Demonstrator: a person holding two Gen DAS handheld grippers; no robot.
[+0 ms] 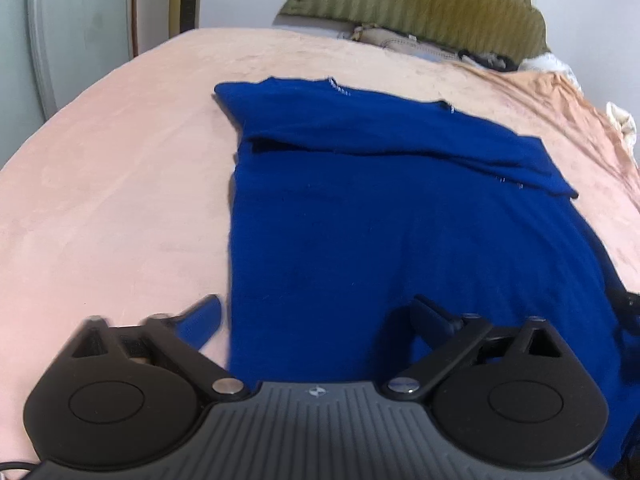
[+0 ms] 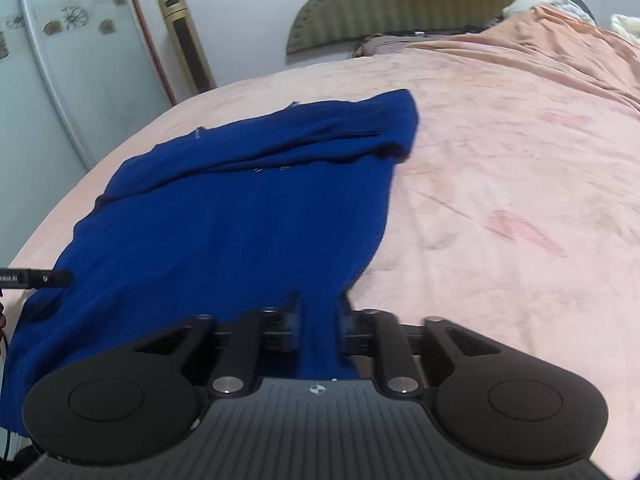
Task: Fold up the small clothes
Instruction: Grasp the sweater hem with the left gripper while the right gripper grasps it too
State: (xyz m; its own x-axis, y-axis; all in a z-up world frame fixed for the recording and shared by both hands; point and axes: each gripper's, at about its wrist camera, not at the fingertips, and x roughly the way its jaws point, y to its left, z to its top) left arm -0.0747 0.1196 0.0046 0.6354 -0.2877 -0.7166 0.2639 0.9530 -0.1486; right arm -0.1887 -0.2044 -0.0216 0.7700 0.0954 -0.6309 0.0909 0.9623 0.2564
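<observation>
The right tongs (image 2: pixel 319 322) clamp the blue garment's (image 2: pixel 224 216) near edge (bed (image 2: pixel 500 184) beneath).

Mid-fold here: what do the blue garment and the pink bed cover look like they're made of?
Blue garment: looks like a soft matte knit, judging by its limp drape, thick folded edges and lack of shine; the exact fibre is unclear. Pink bed cover: appears to be plush fleece or velvety fabric, with a faint mottled nap and soft creases.

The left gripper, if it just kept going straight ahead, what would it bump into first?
Probably the blue garment itself: the open left gripper points along it toward its folded-over far end. Height above the cloth is unclear.
</observation>
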